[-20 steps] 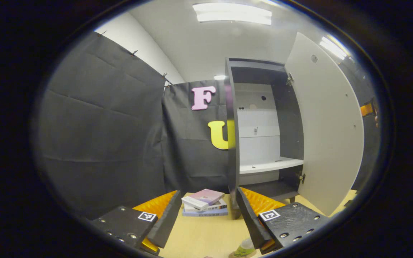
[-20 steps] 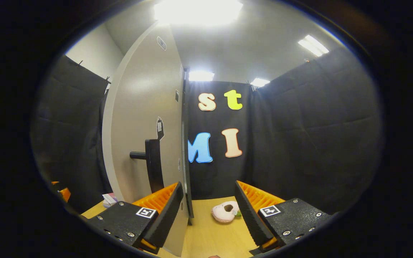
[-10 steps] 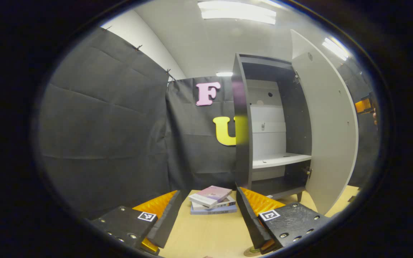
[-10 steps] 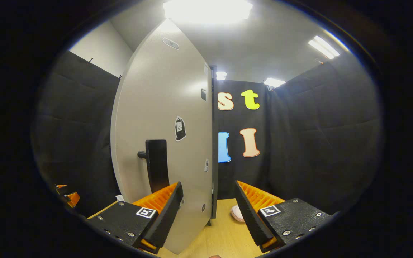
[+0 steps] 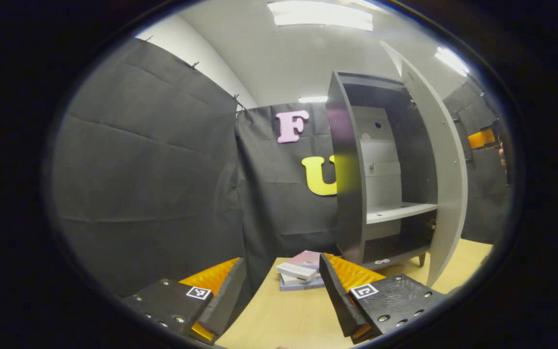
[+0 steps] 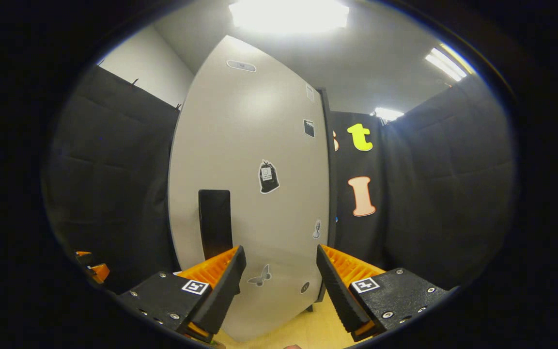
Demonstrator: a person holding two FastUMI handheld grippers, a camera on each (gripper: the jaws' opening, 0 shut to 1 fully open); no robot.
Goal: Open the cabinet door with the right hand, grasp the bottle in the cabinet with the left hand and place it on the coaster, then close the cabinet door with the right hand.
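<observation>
The dark grey cabinet (image 5: 351,194) stands at the right of the left gripper view, with a pale shelf (image 5: 400,212) inside it. Its light grey door (image 5: 446,184) is partly open and seen almost edge-on. My left gripper (image 5: 283,261) is open over the wooden table, well short of the cabinet, with nothing between its fingers. In the right gripper view the door's outer face (image 6: 259,145) is close ahead, with a black handle (image 6: 215,220) just above the left finger. My right gripper (image 6: 281,249) is open, near the door's lower part.
A small stack of books (image 5: 298,271) lies on the table (image 5: 284,315) left of the cabinet's foot. The right gripper (image 5: 482,139) shows beyond the door. Several stickers (image 6: 268,177) dot the door. Black cloth walls close in on both sides.
The door has swung a good way towards shut, and the right gripper has followed its outer face. The left gripper has drawn back leftward; the bottle and coaster slid out of its view's bottom.
</observation>
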